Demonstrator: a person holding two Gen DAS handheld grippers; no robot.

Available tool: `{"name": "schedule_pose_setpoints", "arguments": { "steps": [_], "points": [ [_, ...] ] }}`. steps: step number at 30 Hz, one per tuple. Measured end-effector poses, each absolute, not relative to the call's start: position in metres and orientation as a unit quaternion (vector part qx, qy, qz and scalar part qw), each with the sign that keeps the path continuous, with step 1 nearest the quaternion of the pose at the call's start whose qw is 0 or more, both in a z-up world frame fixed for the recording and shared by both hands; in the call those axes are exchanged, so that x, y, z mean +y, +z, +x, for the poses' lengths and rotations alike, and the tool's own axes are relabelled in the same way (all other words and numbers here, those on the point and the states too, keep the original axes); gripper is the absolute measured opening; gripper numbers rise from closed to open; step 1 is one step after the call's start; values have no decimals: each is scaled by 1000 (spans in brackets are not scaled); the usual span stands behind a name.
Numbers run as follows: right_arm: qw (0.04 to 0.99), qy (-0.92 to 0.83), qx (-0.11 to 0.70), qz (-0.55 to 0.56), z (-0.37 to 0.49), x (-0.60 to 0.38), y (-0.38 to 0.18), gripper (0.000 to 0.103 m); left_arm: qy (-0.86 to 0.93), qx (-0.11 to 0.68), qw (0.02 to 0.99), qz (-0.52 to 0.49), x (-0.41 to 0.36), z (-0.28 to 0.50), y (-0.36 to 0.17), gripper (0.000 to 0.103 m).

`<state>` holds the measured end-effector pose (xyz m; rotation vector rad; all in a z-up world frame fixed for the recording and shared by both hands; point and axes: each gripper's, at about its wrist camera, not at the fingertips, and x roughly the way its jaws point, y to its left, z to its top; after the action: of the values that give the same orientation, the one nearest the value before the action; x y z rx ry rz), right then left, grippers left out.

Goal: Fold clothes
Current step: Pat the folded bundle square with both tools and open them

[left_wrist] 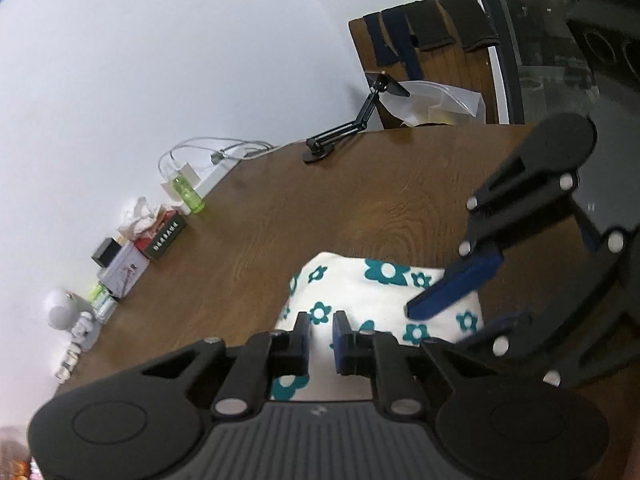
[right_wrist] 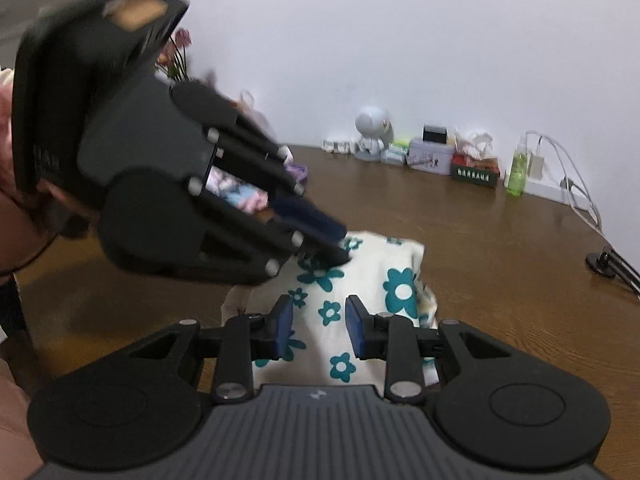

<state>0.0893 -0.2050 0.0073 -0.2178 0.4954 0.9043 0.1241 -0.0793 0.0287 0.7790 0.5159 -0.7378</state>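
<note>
Your left gripper jaws are nearly clenched, empty, over the soft cream garment with teal flowers; right gripper jaws released above it, wood-grain bench beyond.

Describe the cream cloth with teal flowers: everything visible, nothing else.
The cream cloth with teal flowers is soft fabric printed with teal flowers that have white centres. It lies folded into a compact, slightly puffy bundle on the brown wooden table, near its front edge. The left gripper, blurred, has its tips at the bundle's far top corner; whether it pinches fabric is unclear. The right gripper hovers above the near part, jaws apart, gripping nothing.
</note>
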Motion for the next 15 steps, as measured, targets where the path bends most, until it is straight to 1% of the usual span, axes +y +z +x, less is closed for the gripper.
{"name": "schedule_pose_setpoints", "arguments": {
  "steps": [5, 15],
  "points": [
    [863, 427, 251, -99, 103, -200, -6, 28, -353, 255, 828, 354, -82, 143, 15, 7],
    [860, 429, 261, -86, 109, -200, -15, 27, -357, 256, 828, 347, -81, 149, 7, 6]
  ]
}}
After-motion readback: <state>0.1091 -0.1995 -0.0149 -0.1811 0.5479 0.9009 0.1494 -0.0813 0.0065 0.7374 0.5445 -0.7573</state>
